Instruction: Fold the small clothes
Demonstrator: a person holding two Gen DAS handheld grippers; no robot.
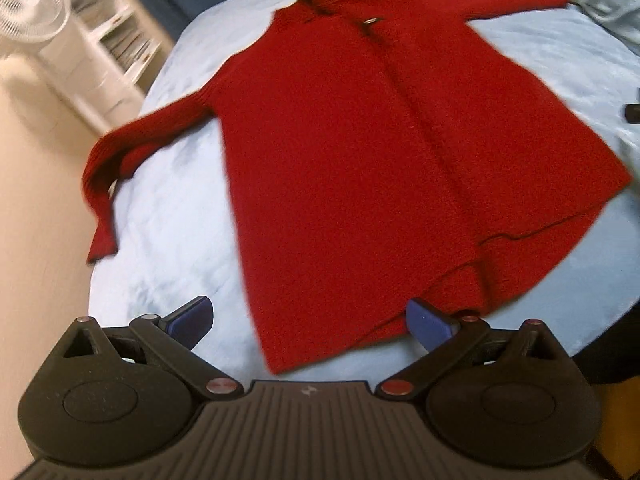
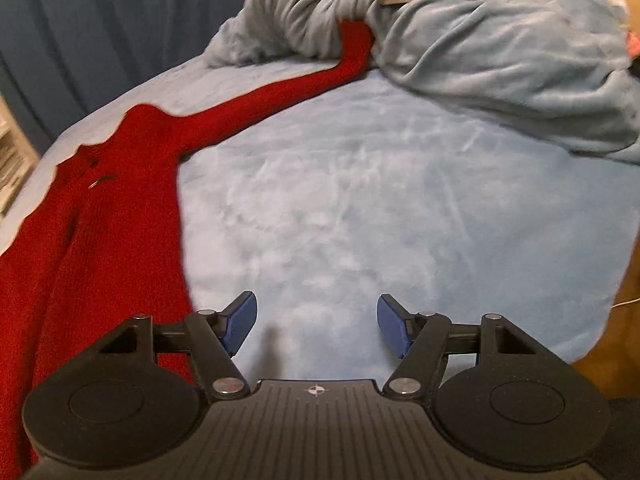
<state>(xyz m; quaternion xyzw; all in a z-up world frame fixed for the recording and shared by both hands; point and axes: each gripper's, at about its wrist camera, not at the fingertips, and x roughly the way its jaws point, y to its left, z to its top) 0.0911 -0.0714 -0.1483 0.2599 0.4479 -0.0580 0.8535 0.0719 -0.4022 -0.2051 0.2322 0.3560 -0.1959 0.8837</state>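
Left gripper: the left gripper [image 1: 310, 322] is being held tilted downward above the near edge of the bed [image 1: 168, 216], its blue pads standing wide apart with nothing between them.
Hem: the near hem of the red cardigan [image 1: 360, 168] is lying just beyond the left gripper, one pad being seen over bare sheet and the other over the hem's corner; contact cannot be told.
Right gripper: the right gripper [image 2: 316, 328] is being held angled down over bare blue sheet, its pads apart and empty, and the cardigan's side edge [image 2: 100, 240] is lying just beside its left finger.
Open room: a broad stretch of uncovered bed [image 2: 380, 200] is being left free ahead of the right gripper, reaching as far as the crumpled blanket [image 2: 500, 60].
Cardigan: the garment is being shown spread flat, front up, with its placket running down the middle.
Left-hand edge: one sleeve [image 1: 120, 152] is hanging over the bed's side edge toward the floor.
Far edge: the other sleeve [image 2: 280, 92] is being stretched out to the blanket, its cuff touching the folds.
Beyond: a white fan [image 1: 30, 4] and white shelves [image 1: 112, 36] are standing beside the bed, blurred.
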